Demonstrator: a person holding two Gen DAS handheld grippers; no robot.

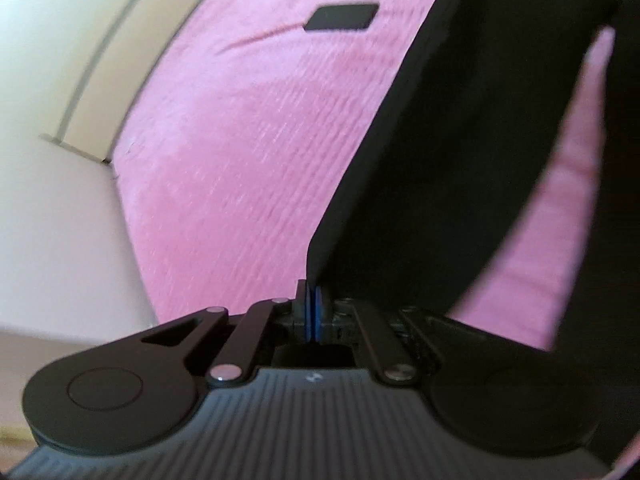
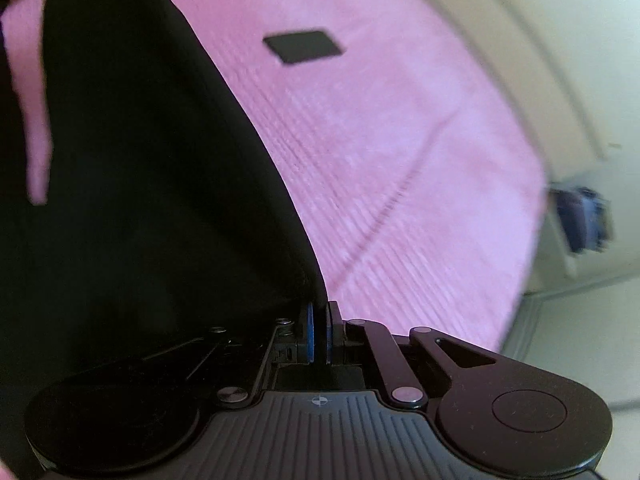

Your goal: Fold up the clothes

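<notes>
1. Surface: a pink ribbed bedcover [image 1: 240,152], creased, fills the middle of both views; pale wall and trim lie beyond its edge, at 10 o'clock in the left wrist view and at 2 o'clock in the right.
2. Black garment [image 1: 460,152]: lifted off the cover, hanging as one dark sheet between the two tools. It takes the 1 to 4 o'clock part of the left wrist view and the 8 to 11 o'clock part of the right wrist view [image 2: 140,160]. Its far edges are cut off by the frame in both; what kind of garment it is cannot be told.
3. Left gripper [image 1: 312,312]: clenched on the garment's edge, blue pads pressed together with the cloth running up from between them.
4. Right gripper [image 2: 319,334]: clamped on the garment's other edge; dark cloth sits between its blue pads.
5. Small black rectangle [image 1: 342,18]: lying flat on the cover near 12 o'clock in both views; blurred, identity unclear.
6. Right wrist view only: a dark blue object [image 2: 586,220] at 3 o'clock beside the bed's edge, too smeared to identify.
7. Both views are motion-blurred; the garment's folds read as flat black.
</notes>
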